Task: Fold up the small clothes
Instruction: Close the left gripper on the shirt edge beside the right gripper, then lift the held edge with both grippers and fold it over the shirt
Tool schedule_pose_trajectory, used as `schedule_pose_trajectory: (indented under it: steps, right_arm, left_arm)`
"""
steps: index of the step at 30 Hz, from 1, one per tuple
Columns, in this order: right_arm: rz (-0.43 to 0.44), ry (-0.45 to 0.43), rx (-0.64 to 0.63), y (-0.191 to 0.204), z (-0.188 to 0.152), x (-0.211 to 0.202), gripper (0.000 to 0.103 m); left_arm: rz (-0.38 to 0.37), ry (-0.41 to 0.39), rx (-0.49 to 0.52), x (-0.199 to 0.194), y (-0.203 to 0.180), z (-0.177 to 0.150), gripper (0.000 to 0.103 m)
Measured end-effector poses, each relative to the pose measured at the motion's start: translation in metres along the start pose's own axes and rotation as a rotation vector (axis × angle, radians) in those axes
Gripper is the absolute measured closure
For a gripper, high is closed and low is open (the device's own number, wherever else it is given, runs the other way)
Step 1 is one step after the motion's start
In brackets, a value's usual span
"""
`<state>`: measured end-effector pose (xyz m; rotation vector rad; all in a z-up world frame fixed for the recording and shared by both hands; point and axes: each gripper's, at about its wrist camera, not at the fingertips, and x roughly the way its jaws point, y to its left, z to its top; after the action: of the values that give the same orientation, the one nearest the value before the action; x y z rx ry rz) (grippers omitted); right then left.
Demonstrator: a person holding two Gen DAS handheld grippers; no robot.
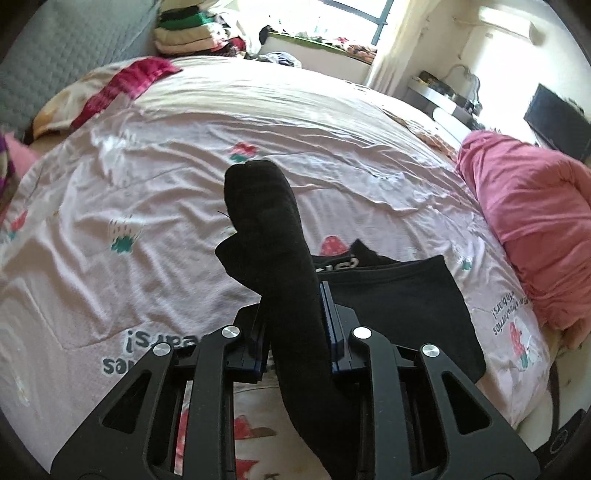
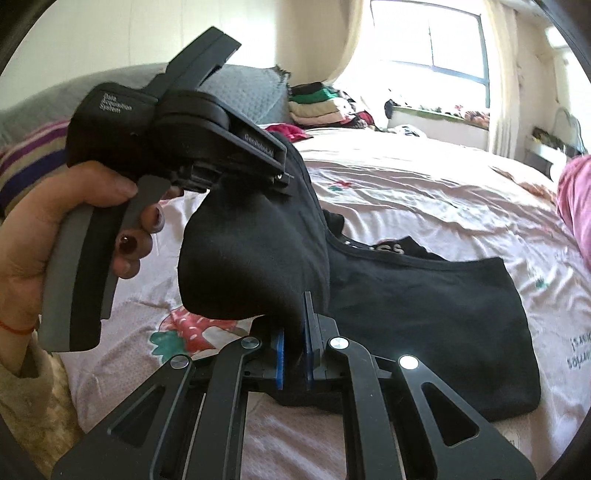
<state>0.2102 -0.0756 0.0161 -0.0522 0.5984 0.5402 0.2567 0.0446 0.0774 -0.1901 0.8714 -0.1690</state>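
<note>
A small black garment (image 2: 424, 314) with white lettering at its waistband lies on the pink bed sheet (image 1: 147, 166); it also shows in the left wrist view (image 1: 399, 306). My left gripper (image 1: 295, 295) is shut on one lifted edge of it, and the cloth stands up between the fingers. My right gripper (image 2: 295, 332) is shut on another lifted part of the same garment. In the right wrist view the left gripper (image 2: 282, 177) is up and to the left, held by a hand, with black cloth hanging from it.
A pink bundle of cloth (image 1: 535, 221) lies at the bed's right edge. A red and cream cloth (image 1: 122, 88) lies at the far left. A stack of folded clothes (image 1: 188, 33) sits behind the bed by the window. A grey headboard (image 1: 66, 55) stands at left.
</note>
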Motion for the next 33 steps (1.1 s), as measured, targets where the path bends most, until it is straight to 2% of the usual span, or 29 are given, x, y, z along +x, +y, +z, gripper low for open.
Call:
schedule_pose_trajectory:
  steps: [16, 33]
  right_arm:
    - [0.056, -0.036, 0.154, -0.046, -0.012, -0.021, 0.097]
    - [0.086, -0.010, 0.355, -0.100, -0.038, -0.033, 0.097]
  left_arm:
    - [0.040, 0.039, 0.075, 0.013, -0.070, 0.014, 0.087]
    - [0.032, 0.132, 0.112, 0.065, -0.137, 0.010, 0.086]
